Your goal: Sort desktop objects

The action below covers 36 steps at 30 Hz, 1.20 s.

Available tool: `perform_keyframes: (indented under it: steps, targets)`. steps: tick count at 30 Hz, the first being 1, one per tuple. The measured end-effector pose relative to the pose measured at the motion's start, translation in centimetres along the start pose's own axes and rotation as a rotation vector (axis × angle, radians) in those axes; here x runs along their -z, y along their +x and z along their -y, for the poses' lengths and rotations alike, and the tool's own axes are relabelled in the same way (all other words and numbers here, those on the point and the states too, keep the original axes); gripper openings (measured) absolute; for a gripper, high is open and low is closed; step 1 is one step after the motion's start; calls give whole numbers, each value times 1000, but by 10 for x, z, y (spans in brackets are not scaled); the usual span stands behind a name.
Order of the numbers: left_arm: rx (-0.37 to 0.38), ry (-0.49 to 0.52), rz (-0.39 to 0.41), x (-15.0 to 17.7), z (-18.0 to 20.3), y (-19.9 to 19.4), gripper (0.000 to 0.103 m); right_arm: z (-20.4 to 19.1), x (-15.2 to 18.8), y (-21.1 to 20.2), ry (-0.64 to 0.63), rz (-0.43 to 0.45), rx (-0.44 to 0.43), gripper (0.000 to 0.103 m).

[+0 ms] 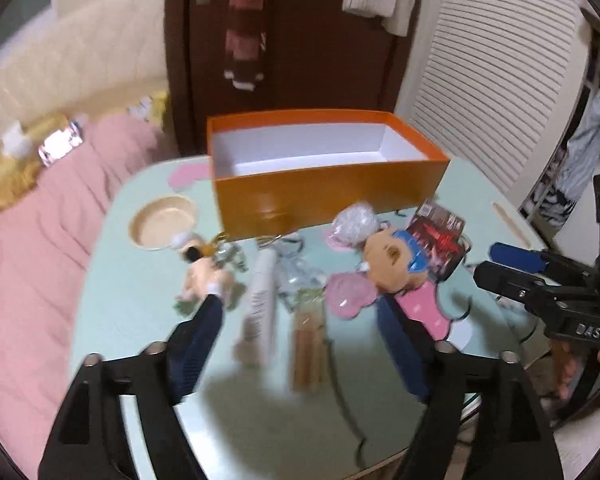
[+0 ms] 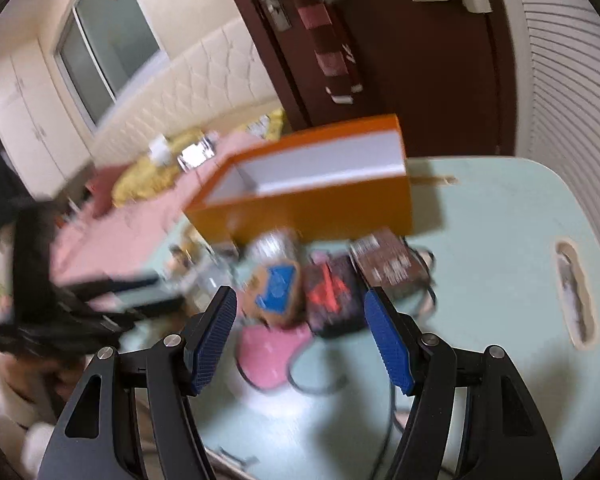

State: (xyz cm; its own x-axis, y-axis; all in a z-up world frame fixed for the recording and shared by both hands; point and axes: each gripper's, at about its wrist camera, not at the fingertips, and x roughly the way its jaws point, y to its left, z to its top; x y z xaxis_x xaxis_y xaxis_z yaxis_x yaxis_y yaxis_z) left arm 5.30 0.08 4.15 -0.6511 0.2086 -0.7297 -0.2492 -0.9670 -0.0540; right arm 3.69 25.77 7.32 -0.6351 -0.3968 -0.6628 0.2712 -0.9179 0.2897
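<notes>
The left gripper (image 1: 300, 304) hangs over the near part of the pale green table (image 1: 140, 320) with its jaws spread wide and nothing held; a white tube (image 1: 260, 304) and a brown stick-like bundle (image 1: 308, 344) lie on the table between the fingers, untouched. Both lie with their long axes running near to far, the tube tipped slightly rightward at its far end. Just left of the tube lies a small pale doll figure (image 1: 208, 276), and beyond it a round shallow wooden dish (image 1: 162, 222). To the right sit a pink heart-shaped piece (image 1: 350, 294), a tan plush toy with blue on it (image 1: 396, 260), a crumpled clear wrap (image 1: 356, 218) and a dark red packet (image 1: 440, 236).

The right gripper (image 2: 300, 304) is about half open and empty, above the same plush toy (image 2: 276, 292) and red packet (image 2: 332, 296), with a brown card (image 2: 388, 264) just beyond.

Farther back stands the orange box (image 1: 328, 196), open-topped, white inside and empty, its long axis running left to right across the table. A pink bedspread (image 1: 32, 260) lies off to the left.
</notes>
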Motion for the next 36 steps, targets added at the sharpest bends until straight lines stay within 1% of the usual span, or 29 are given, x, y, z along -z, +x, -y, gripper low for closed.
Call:
perform_keyframes:
  steps: [1,3,4,5,7,8,10,12,13,15,16,18,19,20,21,36]
  targets:
    - [-25,6,-3,7,0,1,86,-2,5,2,-9,-17,36,68]
    - [-68,10,-12,17,-3,5,86,-8,13,8,-49,-53,139,68]
    - [-96,9,-14,20,-7,11,86,-9,16,10,-61,-65,170,68]
    - [-122,10,-21,23,-10,15,86,-9,17,13,-65,-76,192,68]
    - [-177,10,-53,26,-13,22,86,-9,18,17,-65,-96,207,68]
    - [-186,3,-61,28,-17,24,86,-10,19,20,-75,-111,217,68]
    - [-182,-21,-73,32,-22,27,87,-13,23,25,-99,-144,238,68]
    - [-180,-49,-67,35,-28,30,94,-17,24,27,-132,-157,258,68]
    - [-184,-67,-65,36,-33,32,103,-18,24,28,-145,-162,267,68]
    - [-157,-109,-47,39,-42,34,103,-20,25,29,-158,-171,276,77]
    - [-164,-122,-34,41,-46,34,103,-19,25,29,-156,-175,277,84]
    - [-182,-134,-17,43,-51,35,103,-17,27,28,-154,-174,278,87]
    - [-183,-132,-10,44,-51,36,103,-17,27,28,-154,-175,279,90]
    - [-183,-130,-4,44,-52,36,103,-16,27,29,-154,-180,277,98]
    - [-182,-130,-2,45,-52,36,103,-15,27,30,-155,-187,276,102]
    - [-176,-119,4,49,-50,30,103,-17,26,36,-157,-193,274,103]
